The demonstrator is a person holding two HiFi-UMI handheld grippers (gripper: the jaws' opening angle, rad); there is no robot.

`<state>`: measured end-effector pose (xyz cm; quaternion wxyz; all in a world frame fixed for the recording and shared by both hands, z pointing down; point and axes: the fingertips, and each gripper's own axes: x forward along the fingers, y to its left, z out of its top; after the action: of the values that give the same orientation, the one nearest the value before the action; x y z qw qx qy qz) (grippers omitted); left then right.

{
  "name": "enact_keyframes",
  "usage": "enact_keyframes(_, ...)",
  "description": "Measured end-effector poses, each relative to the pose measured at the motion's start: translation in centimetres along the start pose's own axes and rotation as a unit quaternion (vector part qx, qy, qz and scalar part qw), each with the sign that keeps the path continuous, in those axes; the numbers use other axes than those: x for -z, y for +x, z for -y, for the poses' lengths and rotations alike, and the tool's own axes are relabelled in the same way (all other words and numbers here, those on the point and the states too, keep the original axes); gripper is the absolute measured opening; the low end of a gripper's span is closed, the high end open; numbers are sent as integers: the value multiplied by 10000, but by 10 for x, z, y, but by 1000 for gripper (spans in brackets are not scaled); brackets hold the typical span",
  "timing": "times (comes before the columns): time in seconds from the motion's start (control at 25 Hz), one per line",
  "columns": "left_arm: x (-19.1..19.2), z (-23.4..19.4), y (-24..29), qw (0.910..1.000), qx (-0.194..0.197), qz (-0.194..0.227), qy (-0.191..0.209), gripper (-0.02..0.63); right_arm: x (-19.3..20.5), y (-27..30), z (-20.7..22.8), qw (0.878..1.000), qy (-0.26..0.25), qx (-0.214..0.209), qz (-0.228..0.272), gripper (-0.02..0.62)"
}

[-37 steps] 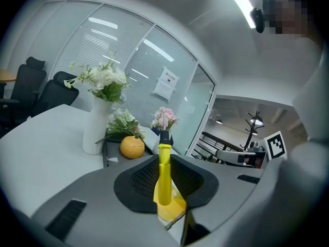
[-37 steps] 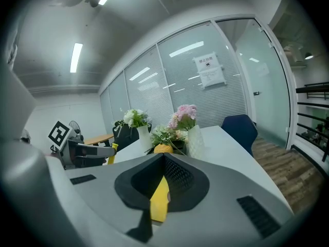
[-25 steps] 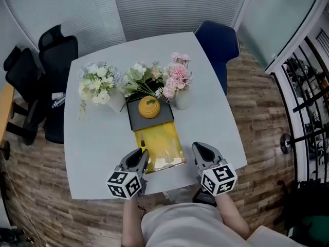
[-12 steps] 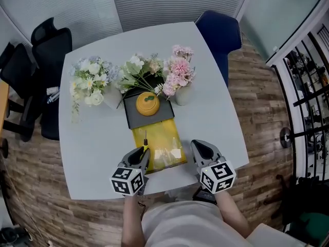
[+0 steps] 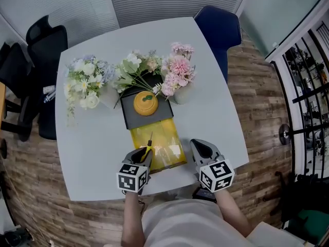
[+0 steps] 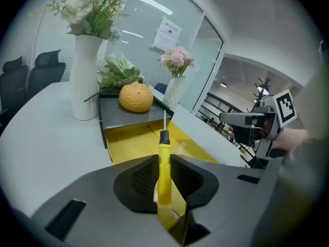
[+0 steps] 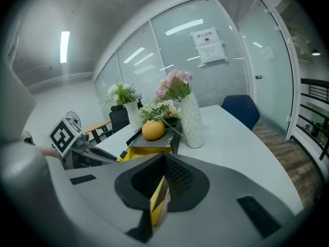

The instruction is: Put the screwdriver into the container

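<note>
Screwdriver [image 6: 164, 161] farther forward, inside left claw [image 5: 142, 156]

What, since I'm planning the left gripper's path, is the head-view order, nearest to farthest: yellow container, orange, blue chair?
1. yellow container, directly ahead of the left gripper.
2. orange, on the grey box behind it.
3. blue chair, far right, beyond the table.
</note>
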<state>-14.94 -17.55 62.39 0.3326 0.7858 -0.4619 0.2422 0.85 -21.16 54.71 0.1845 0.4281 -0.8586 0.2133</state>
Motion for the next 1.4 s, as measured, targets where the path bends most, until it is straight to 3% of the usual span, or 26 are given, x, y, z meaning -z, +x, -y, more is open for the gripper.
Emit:
enact_keyframes(0.36, 13, 2, 22, 9928, -95, -1013, 626, 69, 11, 5, 5, 9999, 13, -17, -132, 15)
enact_keyframes(0.68, 23, -2, 32, 9727, -288, -1918, 1275, 72, 9, 4, 16, 9999, 14, 41, -114, 15)
enact_keyframes(0.88, 34, 2, 38, 9600, -180, -2377, 1469, 72, 10, 1, 23, 9999, 41, 112, -122, 15)
enact_keyframes(1.12, 38, 7, 41, 9481, -76, -2725, 1635, 77, 10, 0, 29, 9997, 62, 183, -123, 15)
enact_keyframes(1.4, 38, 7, 44, 9461, -70, -2780, 1661, 81, 11, -2, 31, 9996, 76, 230, -134, 15)
